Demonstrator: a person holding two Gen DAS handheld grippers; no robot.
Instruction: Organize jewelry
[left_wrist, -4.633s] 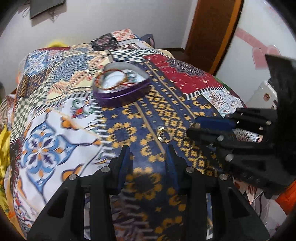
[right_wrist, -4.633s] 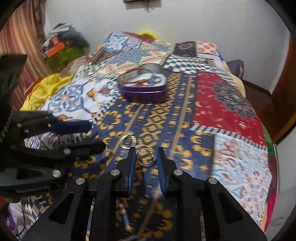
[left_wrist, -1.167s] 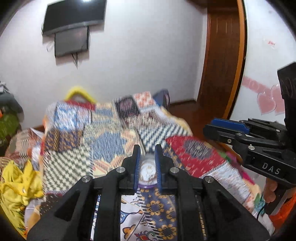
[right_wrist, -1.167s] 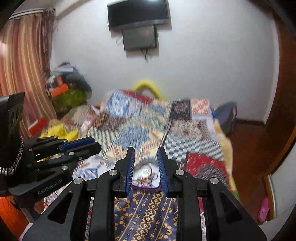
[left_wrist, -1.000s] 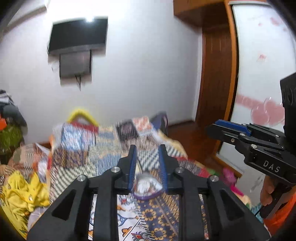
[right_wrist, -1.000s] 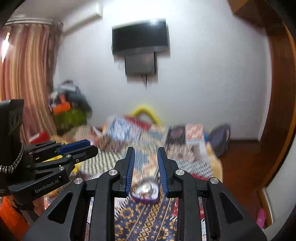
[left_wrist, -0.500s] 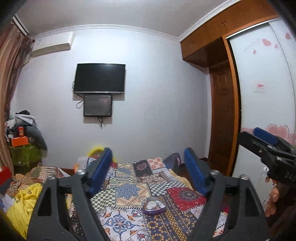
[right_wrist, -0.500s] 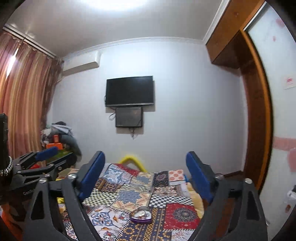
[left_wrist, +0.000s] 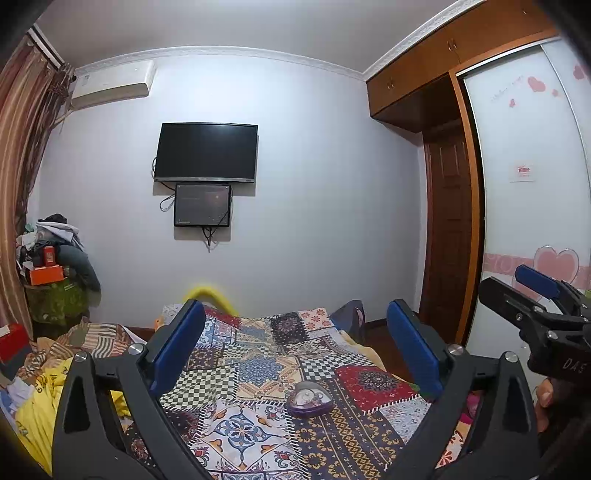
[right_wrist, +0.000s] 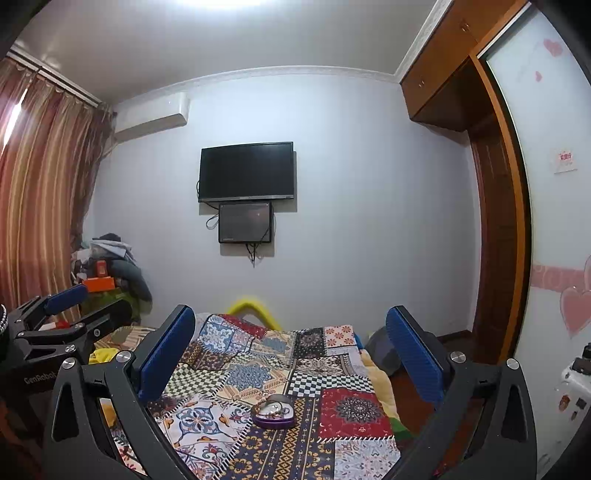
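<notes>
Standing well back from the bed (left_wrist: 258, 373), both tools now look level across the room; a second ago each was close over the tin with its fingers nearly together.

Item 1, left gripper (left_wrist: 295, 350): blue-padded fingers (left_wrist: 177, 347) spread wide apart, nothing between them. A half-second back they were already this wide.

Item 2, right gripper (right_wrist: 291, 350): fingers (right_wrist: 413, 354) likewise wide apart and empty. It also shows at the right edge of the left view, held in a hand (left_wrist: 543, 398) that is partly visible.

Item 3, heart-shaped tin (left_wrist: 309, 398): purple, lid off, on the patchwork quilt (right_wrist: 229, 373), lower centre of both frames, well apart from either tool. Pale contents show inside; individual pieces are too small to tell. Some seconds ago rings lay loose on the quilt; none can be made out there now.

Judgement: the pull-back with empty, opened fingers suggests the loose pieces have gone into the tin and the work is at or near its end.

Edges and room: the quilt's right edge drops to the floor beside the wardrobe (left_wrist: 517, 184), right of frame; yellow bedding (left_wrist: 33, 406) crowds the lower left. The tin sits inboard from both edges. Open air above the quilt leaves free passage for either tool.
</notes>
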